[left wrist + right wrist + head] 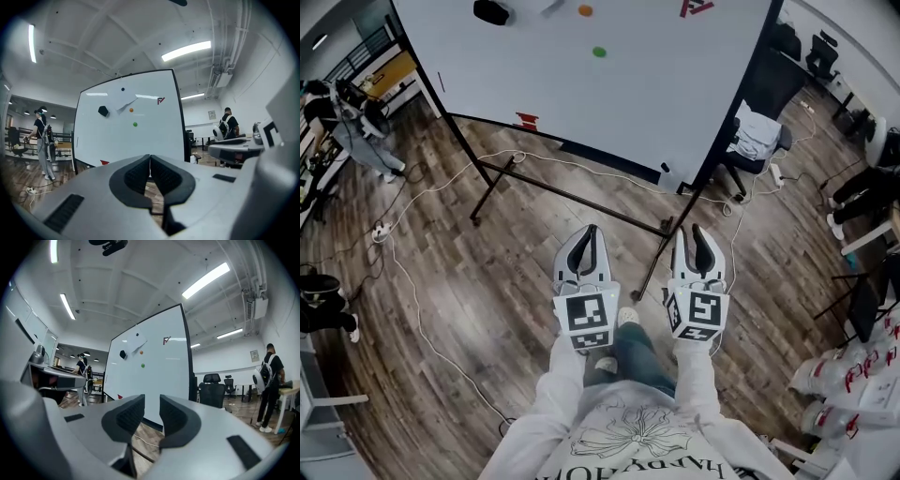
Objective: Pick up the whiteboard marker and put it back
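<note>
A white whiteboard [609,94] on a black stand fills the top of the head view, ahead of both grippers. A small red object [526,121] sits at its lower edge; I cannot tell whether it is the marker. A black eraser [491,12] and two round magnets, one orange [585,10] and one green [599,52], stick to the board. My left gripper [586,231] [150,161] points at the board, shut and empty. Beside it my right gripper [695,236] [152,404] is open, with nothing in the gap. Both are well short of the board.
The stand's black legs and crossbar [572,197] lie on the wood floor in front of me, with white cables [412,281] trailing left. An office chair [757,141] stands at the board's right. People stand at far left [356,122] and far right [269,390]. White bags [853,384] pile at right.
</note>
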Available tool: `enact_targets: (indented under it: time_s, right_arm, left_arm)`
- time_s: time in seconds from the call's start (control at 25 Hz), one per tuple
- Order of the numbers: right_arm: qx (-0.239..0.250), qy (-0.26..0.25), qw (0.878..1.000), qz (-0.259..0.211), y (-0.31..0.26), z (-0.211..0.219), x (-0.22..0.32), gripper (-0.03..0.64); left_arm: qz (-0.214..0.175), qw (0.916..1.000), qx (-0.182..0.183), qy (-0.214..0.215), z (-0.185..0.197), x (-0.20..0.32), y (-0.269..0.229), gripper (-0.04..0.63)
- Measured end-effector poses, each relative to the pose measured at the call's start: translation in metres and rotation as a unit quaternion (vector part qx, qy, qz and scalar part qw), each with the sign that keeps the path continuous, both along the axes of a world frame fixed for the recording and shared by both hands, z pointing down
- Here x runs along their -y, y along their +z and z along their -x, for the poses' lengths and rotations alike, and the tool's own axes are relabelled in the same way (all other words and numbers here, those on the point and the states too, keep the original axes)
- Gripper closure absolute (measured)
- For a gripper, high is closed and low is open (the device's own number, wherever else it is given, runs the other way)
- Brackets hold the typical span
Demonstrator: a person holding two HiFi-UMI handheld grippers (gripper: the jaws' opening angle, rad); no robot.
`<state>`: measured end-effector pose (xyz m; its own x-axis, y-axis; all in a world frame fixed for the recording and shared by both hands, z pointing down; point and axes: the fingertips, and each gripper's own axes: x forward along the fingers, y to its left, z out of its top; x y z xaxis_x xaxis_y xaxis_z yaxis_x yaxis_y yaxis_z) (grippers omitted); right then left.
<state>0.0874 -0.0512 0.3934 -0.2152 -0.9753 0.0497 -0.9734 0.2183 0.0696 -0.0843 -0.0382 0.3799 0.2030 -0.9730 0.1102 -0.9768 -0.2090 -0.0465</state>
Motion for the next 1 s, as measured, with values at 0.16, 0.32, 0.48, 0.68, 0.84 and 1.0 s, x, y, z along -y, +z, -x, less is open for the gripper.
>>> enact_targets:
  time_s: [0.16, 0.32, 0.48, 0.68, 0.84, 1.0]
  right_arm:
    - [-0.005, -0.012, 1.000, -0.001, 0.000, -0.009, 0.056, 0.529]
    - [-0.009, -0.030, 0.999, 0.006, 0.003, -0.018, 0.111, 0.495]
    - [-0.018, -0.049, 0.999, 0.014, 0.009, -0.024, 0.157, 0.472]
    - [-0.036, -0.072, 0.996, 0.031, 0.027, -0.026, 0.197, 0.454]
    - [-0.057, -0.086, 0.993, 0.048, 0.045, -0.021, 0.215, 0.437]
    - [-0.074, -0.092, 0.991, 0.066, 0.066, -0.016, 0.232, 0.430]
  left_arm:
    - [0.001, 1.0000, 0.004, -0.007, -0.013, 0.053, 0.001, 0.589]
    - [-0.001, 0.9999, 0.008, -0.013, -0.028, 0.103, -0.002, 0.589]
    - [0.002, 0.9996, 0.010, -0.024, -0.039, 0.144, 0.001, 0.589]
    - [0.012, 0.9992, 0.008, -0.036, -0.049, 0.181, 0.013, 0.589]
    - [0.026, 0.9988, 0.009, -0.040, -0.052, 0.202, 0.023, 0.588]
    - [0.037, 0.9985, 0.012, -0.037, -0.053, 0.222, 0.035, 0.588]
